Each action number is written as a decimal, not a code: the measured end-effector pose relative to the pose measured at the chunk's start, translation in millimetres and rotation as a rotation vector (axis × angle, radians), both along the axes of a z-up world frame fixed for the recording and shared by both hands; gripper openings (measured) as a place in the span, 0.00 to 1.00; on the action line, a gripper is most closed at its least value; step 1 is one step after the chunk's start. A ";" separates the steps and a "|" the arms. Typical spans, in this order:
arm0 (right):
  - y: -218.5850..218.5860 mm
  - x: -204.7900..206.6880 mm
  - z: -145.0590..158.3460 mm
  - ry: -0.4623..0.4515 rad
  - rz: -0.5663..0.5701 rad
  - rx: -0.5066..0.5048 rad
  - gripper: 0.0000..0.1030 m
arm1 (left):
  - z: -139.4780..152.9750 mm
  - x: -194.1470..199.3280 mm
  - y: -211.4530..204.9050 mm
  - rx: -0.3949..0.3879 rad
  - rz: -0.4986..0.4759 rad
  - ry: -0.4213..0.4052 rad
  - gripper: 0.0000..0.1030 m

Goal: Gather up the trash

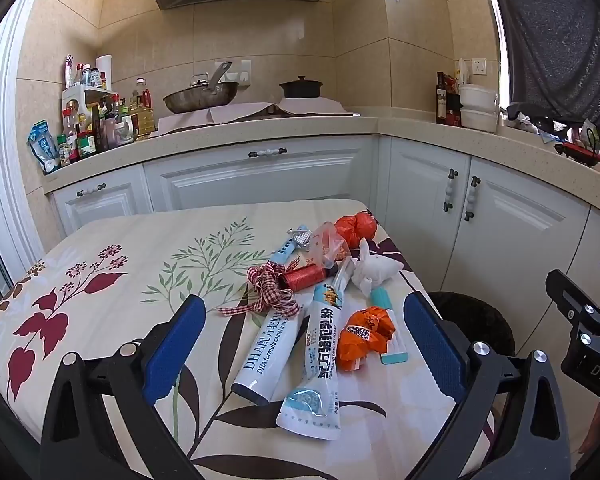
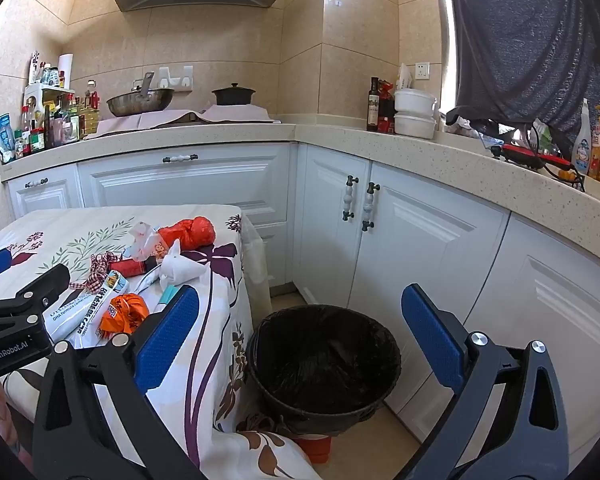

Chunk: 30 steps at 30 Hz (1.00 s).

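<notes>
Trash lies piled on the flowered tablecloth (image 1: 120, 280): two milk-powder sachets (image 1: 270, 350) (image 1: 320, 364), a crumpled orange wrapper (image 1: 364, 334), an orange bag (image 1: 356, 226), a red thread spool (image 1: 304, 276), checked ribbon (image 1: 272, 288) and a white tissue wad (image 1: 374, 268). My left gripper (image 1: 304, 344) is open and empty, hovering over the sachets. My right gripper (image 2: 300, 344) is open and empty above the black-lined bin (image 2: 324, 364) on the floor beside the table. The pile also shows in the right wrist view (image 2: 128, 276).
White cabinets (image 2: 412, 248) stand close behind the bin. The counter holds a wok (image 1: 200, 98), a dark pot (image 1: 300, 88), bottles (image 1: 100, 124) and white bowls (image 2: 414, 114). The table's right edge (image 2: 236, 320) borders the bin.
</notes>
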State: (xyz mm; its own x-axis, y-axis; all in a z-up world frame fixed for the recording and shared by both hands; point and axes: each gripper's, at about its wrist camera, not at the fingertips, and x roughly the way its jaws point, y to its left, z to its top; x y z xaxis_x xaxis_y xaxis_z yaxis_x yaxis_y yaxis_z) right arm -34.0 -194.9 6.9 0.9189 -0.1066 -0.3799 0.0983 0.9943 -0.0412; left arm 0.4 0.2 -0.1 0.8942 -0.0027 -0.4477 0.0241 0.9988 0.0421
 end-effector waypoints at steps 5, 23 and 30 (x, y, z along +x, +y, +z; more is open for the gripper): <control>-0.2 -0.2 -0.2 0.000 0.001 0.000 0.96 | 0.4 0.1 0.8 -0.002 0.001 0.001 0.94; -1.0 -1.1 0.1 0.000 0.001 0.000 0.96 | 0.2 -0.1 0.1 0.000 -0.001 0.004 0.94; -1.8 0.9 5.4 0.009 0.012 -0.001 0.96 | -6.4 2.0 1.4 0.002 0.003 0.020 0.94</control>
